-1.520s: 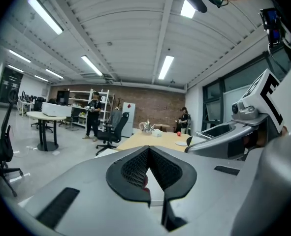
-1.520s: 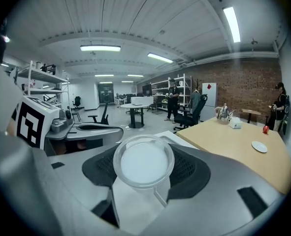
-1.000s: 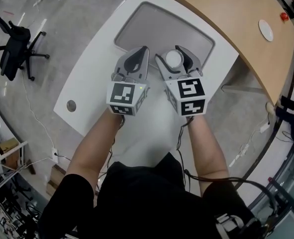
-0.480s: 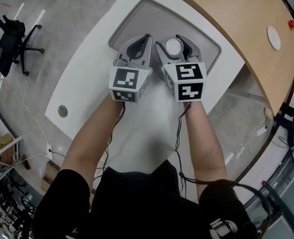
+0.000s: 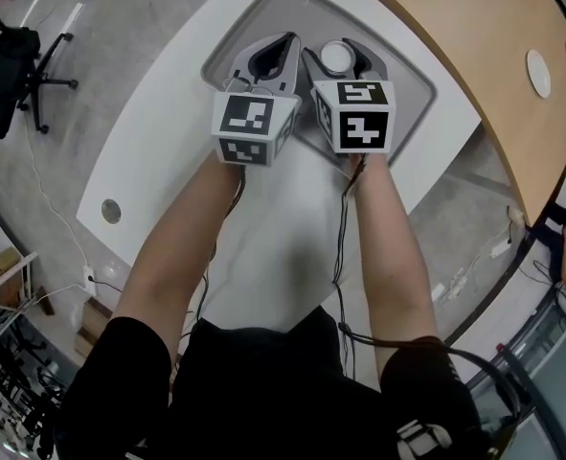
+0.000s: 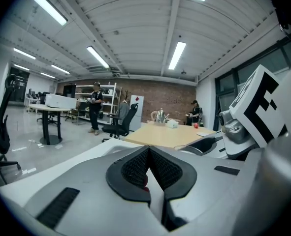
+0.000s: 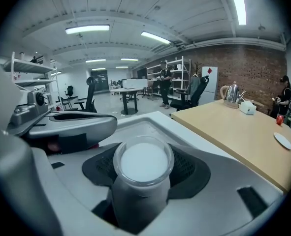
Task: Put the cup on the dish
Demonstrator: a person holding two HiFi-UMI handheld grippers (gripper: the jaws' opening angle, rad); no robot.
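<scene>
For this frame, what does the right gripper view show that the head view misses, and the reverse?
Only the right gripper view: a kettle at the far end of the wooden table, shelves, and people standing in the background.
Only the head view: the person's forearms, the marker cubes on both grippers, and a round hole in the white table.
Both: the right gripper shut on the cup, the left gripper close beside it with jaws together, and the white dish lying apart on the wooden table.
</scene>
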